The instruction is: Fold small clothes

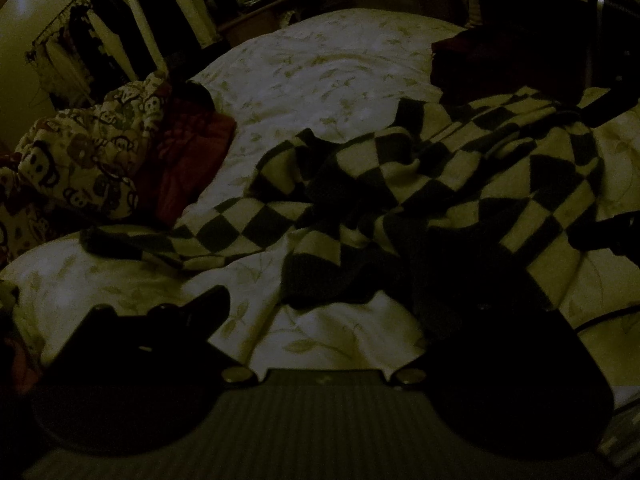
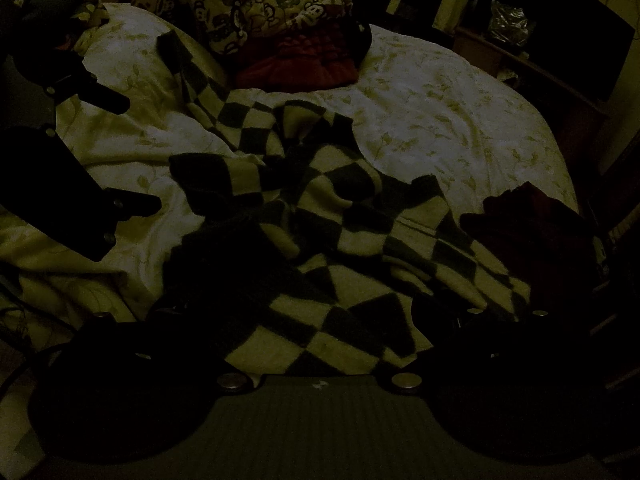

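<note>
Dim light here, and the black-and-cream checkered knit garment (image 2: 332, 216) lies rumpled in a heap on the pale leaf-print bedsheet (image 1: 320, 72), one sleeve trailing away from the heap toward the cartoon-monkey print quilt (image 2: 248, 4) and the dark red cushion (image 2: 304, 68) at the sheet's far side. The left gripper (image 2: 144, 152) hangs just beside the garment with its two black fingers spread wide, nothing between them. The right gripper (image 2: 316, 344) sits low over the garment's near edge, jaws parted with checkered fabric lying between them, but it's not clenched on anything. A second dark red piece of clothing (image 2: 532, 220) rests at the garment's other side, touching or nearly so. The risk from here, I'd say: the knit is bunched and layered, so a pinch could catch two thicknesses at once and drag the whole heap rather than one edge. The darkness hides the hem and seams too. No readable brand, label or writing shows anywhere.
</note>
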